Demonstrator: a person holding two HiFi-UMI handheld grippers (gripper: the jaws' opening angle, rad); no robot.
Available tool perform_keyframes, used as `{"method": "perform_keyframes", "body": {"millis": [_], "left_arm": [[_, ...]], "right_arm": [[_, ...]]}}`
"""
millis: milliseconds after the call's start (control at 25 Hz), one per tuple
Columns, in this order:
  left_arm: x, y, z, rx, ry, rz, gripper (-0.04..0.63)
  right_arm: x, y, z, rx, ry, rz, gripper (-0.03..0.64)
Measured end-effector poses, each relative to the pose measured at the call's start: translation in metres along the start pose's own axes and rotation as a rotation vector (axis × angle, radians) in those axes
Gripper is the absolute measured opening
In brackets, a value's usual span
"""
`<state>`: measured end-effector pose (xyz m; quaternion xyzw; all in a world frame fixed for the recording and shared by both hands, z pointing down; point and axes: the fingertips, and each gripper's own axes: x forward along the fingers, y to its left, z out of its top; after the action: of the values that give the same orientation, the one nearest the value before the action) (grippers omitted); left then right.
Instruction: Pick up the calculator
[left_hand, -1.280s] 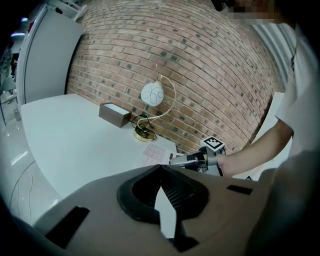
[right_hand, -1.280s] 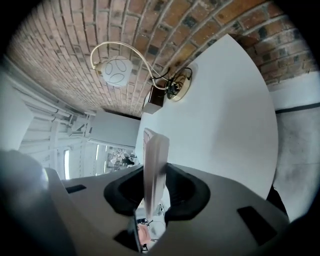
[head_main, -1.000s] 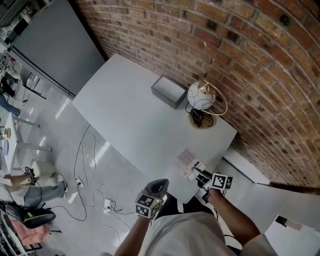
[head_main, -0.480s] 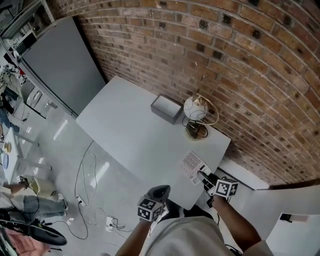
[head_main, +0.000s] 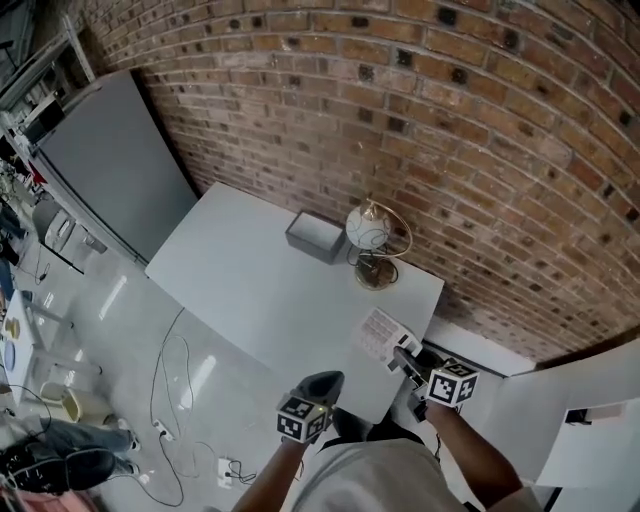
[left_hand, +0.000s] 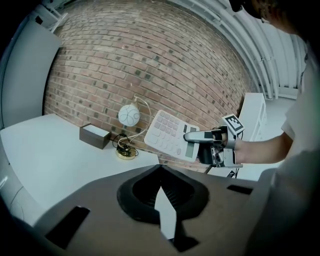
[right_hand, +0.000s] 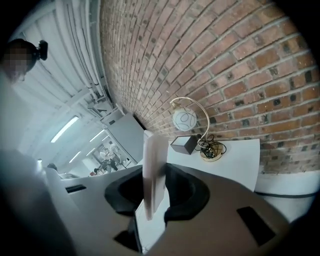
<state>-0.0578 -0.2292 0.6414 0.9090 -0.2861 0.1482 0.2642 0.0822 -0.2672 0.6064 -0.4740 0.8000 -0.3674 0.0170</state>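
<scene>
The white calculator (head_main: 383, 332) hangs over the near right corner of the white table (head_main: 250, 270), clear of its top. My right gripper (head_main: 407, 360) is shut on its near end; in the left gripper view the calculator (left_hand: 167, 134) tilts keys-up in the right gripper (left_hand: 192, 137). The right gripper view shows the calculator (right_hand: 153, 170) edge-on, upright between the jaws. My left gripper (head_main: 320, 382) hovers off the table's near edge, left of the calculator, shut with nothing in it (left_hand: 161, 175).
A globe lamp (head_main: 368, 228) on a brass base and a grey box (head_main: 315, 238) stand at the table's far edge by the brick wall. Cables (head_main: 170, 370) lie on the floor to the left. A white cabinet (head_main: 590, 400) stands at the right.
The right gripper has lifted the calculator off the table's near right corner and rolled it onto its edge. The left gripper has risen a little.
</scene>
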Motion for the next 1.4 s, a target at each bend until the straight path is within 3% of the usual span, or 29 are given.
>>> {"method": "perform_keyframes", "body": {"millis": [560, 760, 1000, 1400], "left_arm": [[-0.017, -0.040, 0.011, -0.003, -0.064, 0.094, 0.014], [-0.021, -0.070, 0.001, -0.099, -0.122, 0.106, 0.014], [-0.040, -0.105, -0.016, -0.129, -0.155, 0.161, 0.014], [-0.076, -0.122, -0.020, -0.104, -0.202, 0.213, 0.014]], "right_arm": [[-0.066, 0.008, 0.020, -0.064, -0.028, 0.030, 0.109], [-0.093, 0.008, 0.017, -0.066, -0.020, 0.071, 0.109], [-0.120, 0.009, 0.011, -0.035, -0.011, 0.118, 0.109], [-0.139, 0.030, 0.005, -0.077, -0.019, 0.159, 0.109]]}}
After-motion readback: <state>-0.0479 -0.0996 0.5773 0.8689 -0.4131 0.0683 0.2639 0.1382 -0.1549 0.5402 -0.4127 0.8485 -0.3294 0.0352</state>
